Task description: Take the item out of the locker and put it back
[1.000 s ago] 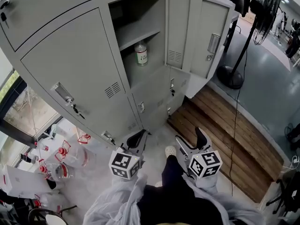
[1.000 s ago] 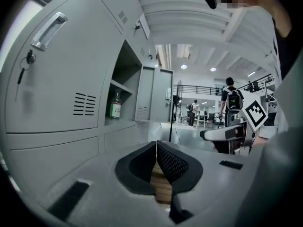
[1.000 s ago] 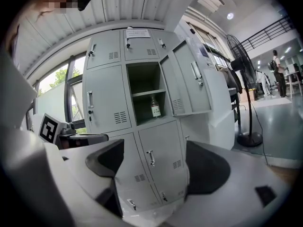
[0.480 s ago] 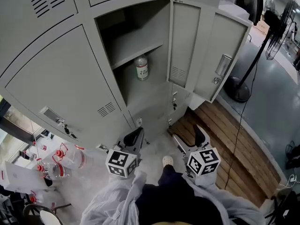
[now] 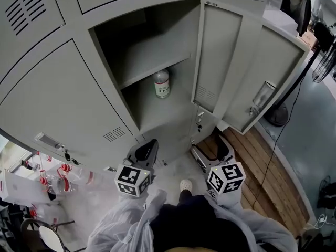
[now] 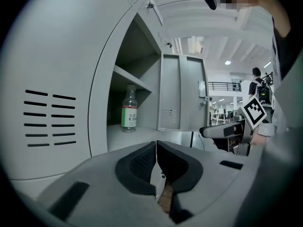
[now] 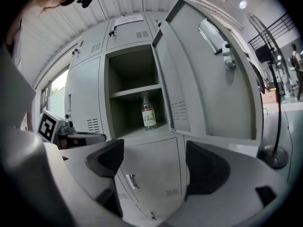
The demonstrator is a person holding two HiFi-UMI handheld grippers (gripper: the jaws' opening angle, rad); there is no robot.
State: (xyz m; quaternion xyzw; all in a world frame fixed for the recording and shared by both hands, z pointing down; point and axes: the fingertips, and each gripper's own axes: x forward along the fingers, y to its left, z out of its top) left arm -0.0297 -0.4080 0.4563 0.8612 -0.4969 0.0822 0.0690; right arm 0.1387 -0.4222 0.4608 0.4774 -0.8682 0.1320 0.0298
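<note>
Bottle (image 5: 161, 83) sits in locker (image 5: 149, 112), seemingly well beyond right hand-held gripper (image 5: 211, 150).

Looks like workshop / industrial hall, locker corner. Bank of grey metal lockers (image 5: 79, 104), grey painted floor (image 5: 311, 140), wood decking (image 5: 262, 180), pedestal fan (image 5: 275, 115), plastic jugs (image 5: 52, 182) dumped by wall. High ceiling (image 6: 189, 22), strip lights (image 6: 193, 45), mezzanine railing (image 6: 220, 85) way back.

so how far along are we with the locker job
Barely started, it seems. Done: the door is open. In hand: nothing; the left gripper has its jaws together and empty, the right gripper has them apart and empty, both low before the locker. Left: taking the bottle, upright under the shelf, out and putting it back.
</note>
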